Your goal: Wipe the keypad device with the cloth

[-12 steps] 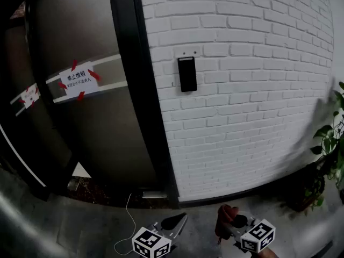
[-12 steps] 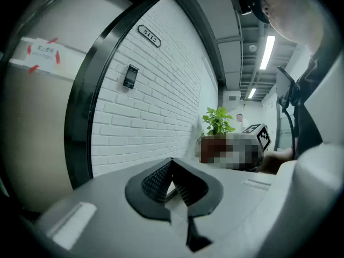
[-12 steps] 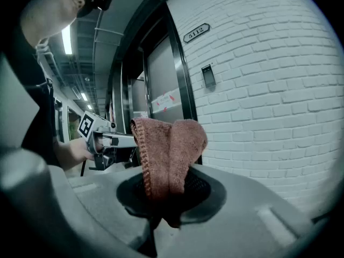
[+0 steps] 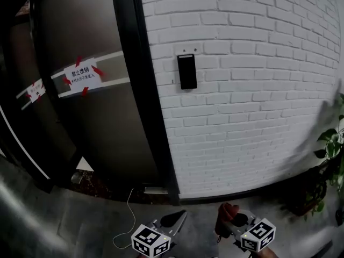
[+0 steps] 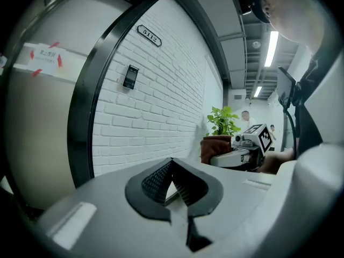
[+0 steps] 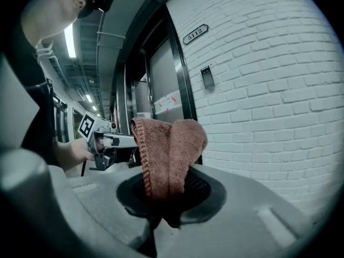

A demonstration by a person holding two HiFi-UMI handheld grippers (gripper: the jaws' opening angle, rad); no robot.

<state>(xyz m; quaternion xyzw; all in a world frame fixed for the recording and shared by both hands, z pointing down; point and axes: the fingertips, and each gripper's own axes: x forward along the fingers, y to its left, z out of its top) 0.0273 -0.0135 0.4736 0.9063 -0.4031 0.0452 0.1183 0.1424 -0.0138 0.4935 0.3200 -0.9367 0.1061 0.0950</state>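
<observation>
Now right gripper [image 6: 169, 195] clamps brown cloth [image 6: 169, 144].

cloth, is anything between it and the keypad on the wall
Nothing visible. The cloth, clamped in the right hand-held gripper, sits low; the keypad is higher on the bare brick wall, with only open air between them.

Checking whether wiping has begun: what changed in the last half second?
Nothing really moved; only the head view shifted slightly. The right gripper still clamps the cloth, the left gripper stays shut and empty, both low and away from the keypad.
</observation>
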